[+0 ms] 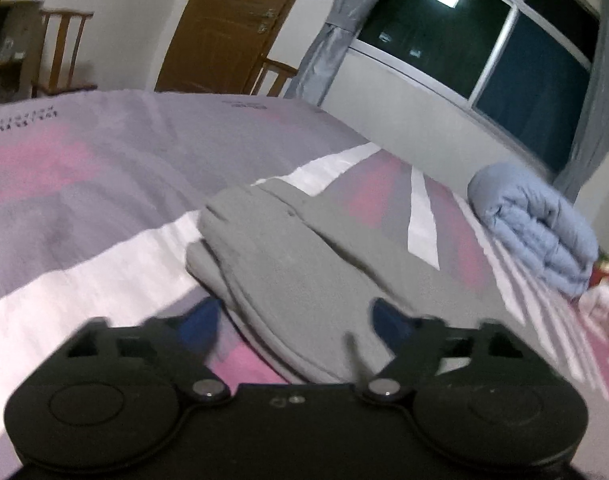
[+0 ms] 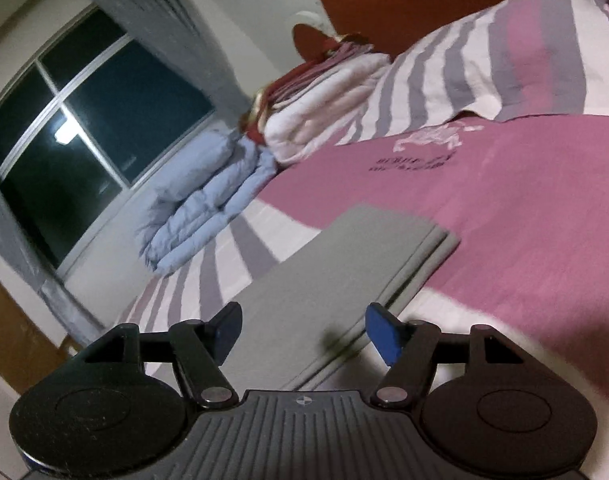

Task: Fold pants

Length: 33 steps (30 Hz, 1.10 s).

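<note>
Grey pants (image 1: 304, 264) lie flat on the striped pink, grey and white bedspread (image 1: 84, 184). In the left wrist view I see the waistband end, bunched at the left. My left gripper (image 1: 296, 326) is open, its blue pads apart, hovering over the near edge of the pants. In the right wrist view the leg end of the pants (image 2: 344, 272) lies straight with the two legs stacked, hems at the far right. My right gripper (image 2: 308, 334) is open above the legs, holding nothing.
A folded light-blue quilt (image 1: 540, 232) lies by the window side of the bed, also in the right wrist view (image 2: 208, 200). White and red folded bedding (image 2: 320, 100) and a striped pillow (image 2: 504, 60) sit at the head. Wooden chairs (image 1: 64, 52) and a door (image 1: 232, 24) stand beyond.
</note>
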### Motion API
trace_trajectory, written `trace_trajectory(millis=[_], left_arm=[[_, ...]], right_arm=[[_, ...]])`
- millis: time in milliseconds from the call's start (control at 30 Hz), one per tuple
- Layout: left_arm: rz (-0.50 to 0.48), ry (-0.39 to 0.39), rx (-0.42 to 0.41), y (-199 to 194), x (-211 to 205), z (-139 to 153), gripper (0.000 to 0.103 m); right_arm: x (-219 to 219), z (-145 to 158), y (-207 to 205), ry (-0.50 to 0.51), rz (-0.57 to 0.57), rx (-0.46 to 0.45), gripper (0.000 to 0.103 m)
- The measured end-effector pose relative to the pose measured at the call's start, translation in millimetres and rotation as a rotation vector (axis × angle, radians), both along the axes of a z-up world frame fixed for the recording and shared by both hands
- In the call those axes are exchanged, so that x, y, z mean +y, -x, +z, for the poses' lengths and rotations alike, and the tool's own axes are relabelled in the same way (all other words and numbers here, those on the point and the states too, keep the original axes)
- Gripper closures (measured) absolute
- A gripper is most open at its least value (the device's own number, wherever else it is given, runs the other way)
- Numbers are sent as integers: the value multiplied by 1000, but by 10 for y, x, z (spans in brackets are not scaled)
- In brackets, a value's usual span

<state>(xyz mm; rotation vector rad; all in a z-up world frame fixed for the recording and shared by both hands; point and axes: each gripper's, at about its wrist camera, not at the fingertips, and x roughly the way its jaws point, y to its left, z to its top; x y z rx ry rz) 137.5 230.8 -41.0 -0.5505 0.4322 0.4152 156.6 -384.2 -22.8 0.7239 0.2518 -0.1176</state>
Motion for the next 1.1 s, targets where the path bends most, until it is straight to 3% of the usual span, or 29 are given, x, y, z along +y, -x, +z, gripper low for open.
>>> trace_trajectory(millis=[33, 67, 133, 333, 400, 533, 667, 700, 767, 867, 933, 1000, 1100], left_arm=[[-3, 27, -6, -1, 73, -11, 57], [-10, 58, -10, -12, 146, -27, 60], [5, 93, -9, -46, 273, -57, 61], [-18, 96, -38, -207, 476, -30, 61], [-34, 116, -40, -287, 554, -37, 71], [-76, 160, -19, -493, 714, -62, 77], [-111, 66, -67, -468, 730, 129, 82], [-114, 34, -28, -473, 702, 129, 82], [-122, -26, 116, -538, 638, -22, 82], [-121, -45, 93, -429, 618, -35, 69], [-71, -76, 88, -335, 576, 43, 44], [-23, -123, 64, -199, 495, 146, 40], [-59, -237, 35, -163, 245, 334, 40]], right_arm=[[57, -7, 5, 9, 4, 2, 35], [87, -19, 28, 14, 4, 2, 35], [154, -55, 6, 19, -1, 23, 35], [154, -104, -25, 38, -20, 65, 35], [152, -128, -36, 38, -22, 74, 35], [164, -146, -66, 40, -24, 90, 35], [171, -138, -45, 47, -27, 88, 35], [167, -141, -42, 47, -27, 85, 34], [157, -160, -54, 37, -30, 92, 34], [139, -158, -60, 35, -30, 91, 34], [152, -143, -53, 51, -23, 80, 34], [168, -124, -44, 61, -12, 64, 34], [302, -45, -116, 115, 41, 48, 34]])
